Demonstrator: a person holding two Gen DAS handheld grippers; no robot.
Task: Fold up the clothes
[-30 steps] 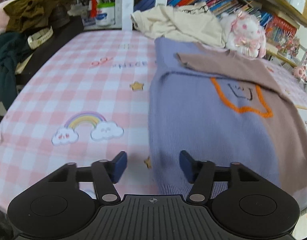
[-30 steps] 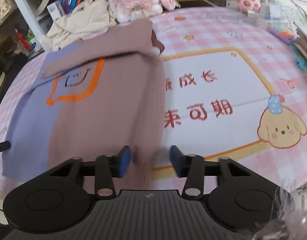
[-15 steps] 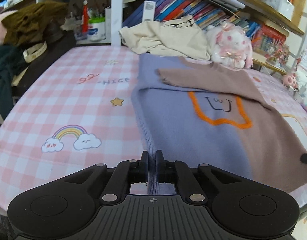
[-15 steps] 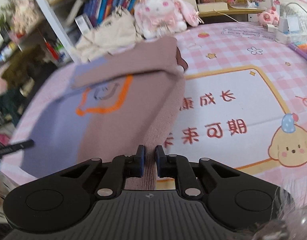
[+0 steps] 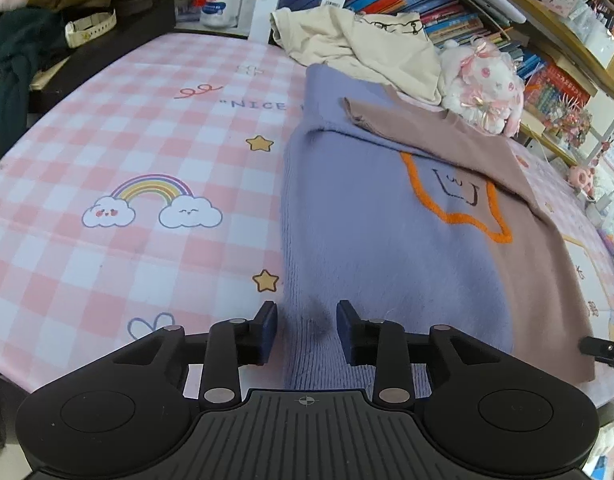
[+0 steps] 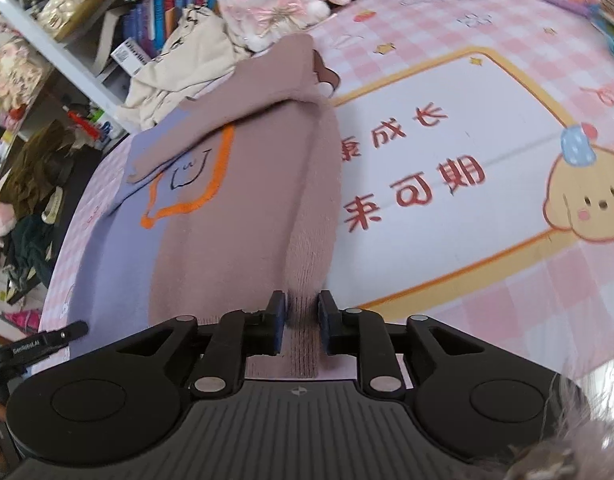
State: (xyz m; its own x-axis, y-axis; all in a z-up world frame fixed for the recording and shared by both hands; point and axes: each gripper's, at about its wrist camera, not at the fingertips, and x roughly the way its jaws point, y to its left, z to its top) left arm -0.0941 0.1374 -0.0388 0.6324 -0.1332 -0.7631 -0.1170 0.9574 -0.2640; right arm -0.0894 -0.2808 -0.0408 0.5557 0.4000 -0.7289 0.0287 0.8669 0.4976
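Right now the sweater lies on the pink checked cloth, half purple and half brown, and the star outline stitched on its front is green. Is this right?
Not quite. The star outline on the sweater is orange, not green; the left wrist view shows it clearly. The rest holds: the sweater lies on the pink checked cloth, half purple and half brown.

Behind my pink checked table mat (image 5: 119, 128) stand crowded bookshelves (image 5: 439, 8); dark clothes pile (image 5: 31, 12) to its left.

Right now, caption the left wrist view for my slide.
Left gripper jaws, just reopening, straddle the lilac hem of the two-tone sweater.
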